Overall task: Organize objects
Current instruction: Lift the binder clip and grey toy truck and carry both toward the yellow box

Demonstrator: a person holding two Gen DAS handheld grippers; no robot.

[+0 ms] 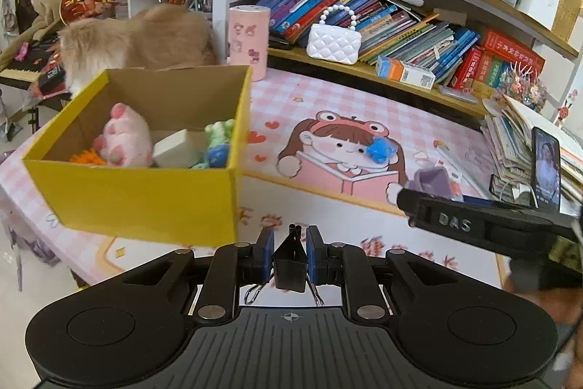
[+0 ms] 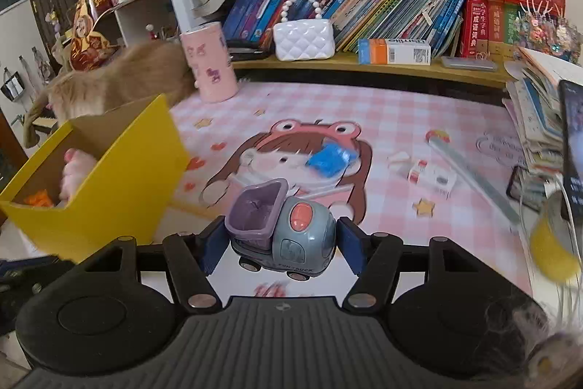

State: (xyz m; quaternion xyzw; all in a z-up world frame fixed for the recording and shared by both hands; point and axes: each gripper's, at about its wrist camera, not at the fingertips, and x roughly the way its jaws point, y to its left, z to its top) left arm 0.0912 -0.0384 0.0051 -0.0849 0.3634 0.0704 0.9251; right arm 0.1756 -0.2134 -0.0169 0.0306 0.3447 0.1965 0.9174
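My left gripper (image 1: 289, 239) is shut on a black binder clip (image 1: 290, 263), held to the right of the yellow box's near corner. The yellow box (image 1: 145, 199) stands on the table's left and holds a pink plush paw (image 1: 125, 139), a beige block (image 1: 178, 148) and small green, blue and orange toys. My right gripper (image 2: 280, 243) is open around a grey and purple toy truck (image 2: 282, 230) on the mat; its pads stand apart from the truck's sides. The truck's purple bed shows in the left wrist view (image 1: 433, 181). A small blue toy (image 2: 329, 159) lies mid-mat.
A fluffy tan cat (image 1: 145, 35) stands behind the box. A pink cylinder (image 2: 209, 61), white purse (image 2: 304, 37) and book shelves line the back. A small white carton (image 2: 431, 175), a ruler (image 2: 473, 179), stacked books and a phone (image 2: 572, 148) are at right.
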